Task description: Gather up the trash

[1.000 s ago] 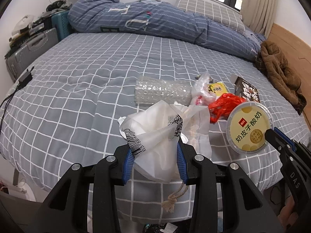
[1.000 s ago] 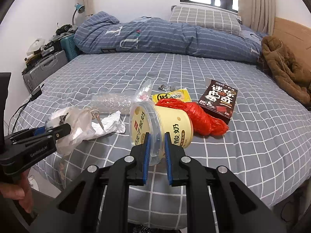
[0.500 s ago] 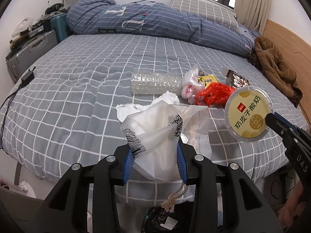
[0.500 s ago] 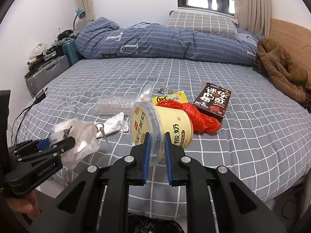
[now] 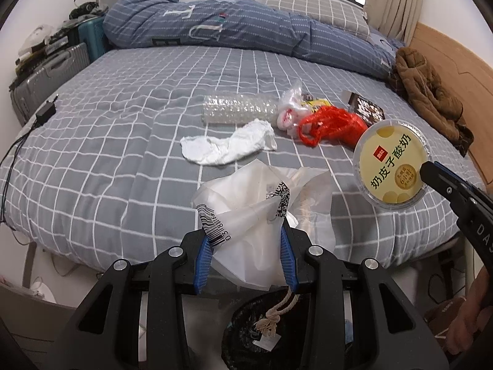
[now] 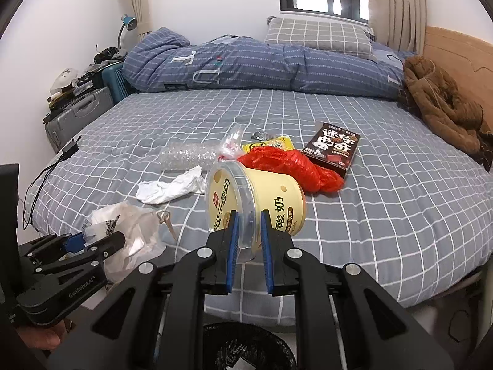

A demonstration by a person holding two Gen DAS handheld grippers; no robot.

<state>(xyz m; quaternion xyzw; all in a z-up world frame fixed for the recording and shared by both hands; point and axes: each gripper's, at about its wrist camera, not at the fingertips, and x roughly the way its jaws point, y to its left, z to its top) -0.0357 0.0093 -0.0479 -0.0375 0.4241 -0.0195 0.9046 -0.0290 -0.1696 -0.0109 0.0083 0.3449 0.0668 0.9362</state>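
Left hand-held gripper (image 5: 246, 246): one, jaws partly apart, clamped on one white bag (image 5: 265, 209), held off the bed's near edge.
Right hand-held gripper (image 6: 248, 237): one, jaws nearly together, pinching the rim of one yogurt tub (image 6: 255, 197), lifted on its side.
Bin (image 5: 277, 333): one, black, on the floor below both.
Left on bed (image 5: 123, 123): one tissue (image 5: 228, 145), one bubble-wrap roll (image 5: 237, 109), one red bag (image 5: 331, 125), one dark box (image 6: 332, 148), one yellow packet (image 6: 271, 143).

Checked bed (image 5: 129, 129) under tissue (image 5: 228, 145), red bag (image 5: 331, 125)
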